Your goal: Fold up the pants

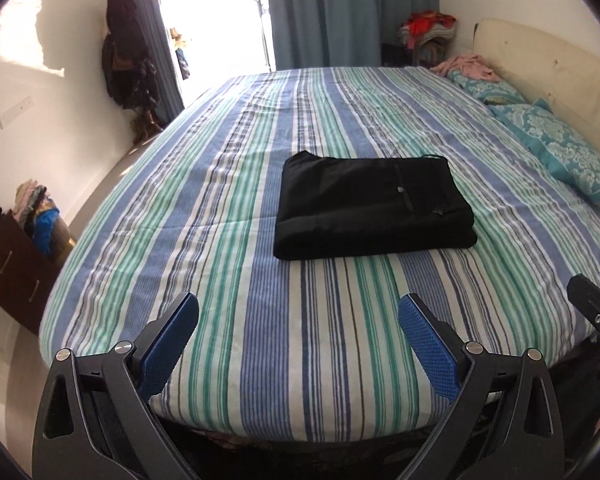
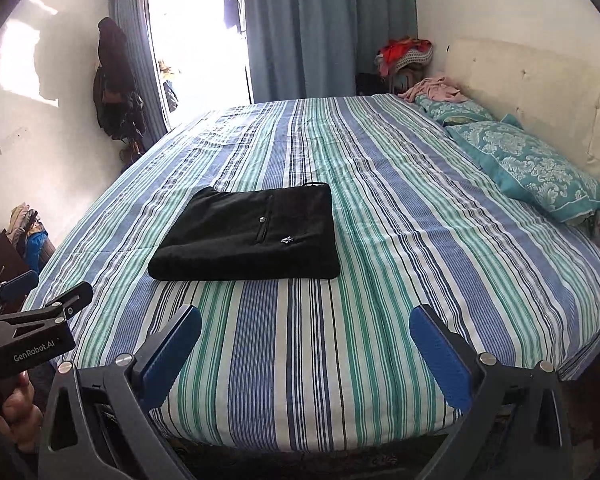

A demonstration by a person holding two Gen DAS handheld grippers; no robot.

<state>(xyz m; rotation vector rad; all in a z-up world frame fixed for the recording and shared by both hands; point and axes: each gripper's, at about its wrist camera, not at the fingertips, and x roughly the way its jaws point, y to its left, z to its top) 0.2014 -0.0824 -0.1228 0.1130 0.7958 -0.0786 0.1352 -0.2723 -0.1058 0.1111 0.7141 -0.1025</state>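
Note:
Black pants (image 1: 374, 208) lie folded into a flat rectangle on the striped bed (image 1: 260, 320), seen also in the right wrist view (image 2: 252, 236). A small button and a pale logo show on the top layer. My left gripper (image 1: 298, 312) is open and empty, held back at the bed's near edge, well short of the pants. My right gripper (image 2: 305, 326) is open and empty too, also at the near edge, with the pants ahead and to its left. The left gripper shows at the left edge of the right wrist view (image 2: 40, 312).
Two teal patterned pillows (image 2: 536, 168) and a pink garment (image 2: 436, 90) lie along the cream headboard (image 2: 540, 92) on the right. A clothes pile (image 2: 404, 56) sits in the far corner. Dark coats (image 1: 124, 68) hang on the left wall. A brown dresser (image 1: 12, 264) stands at left.

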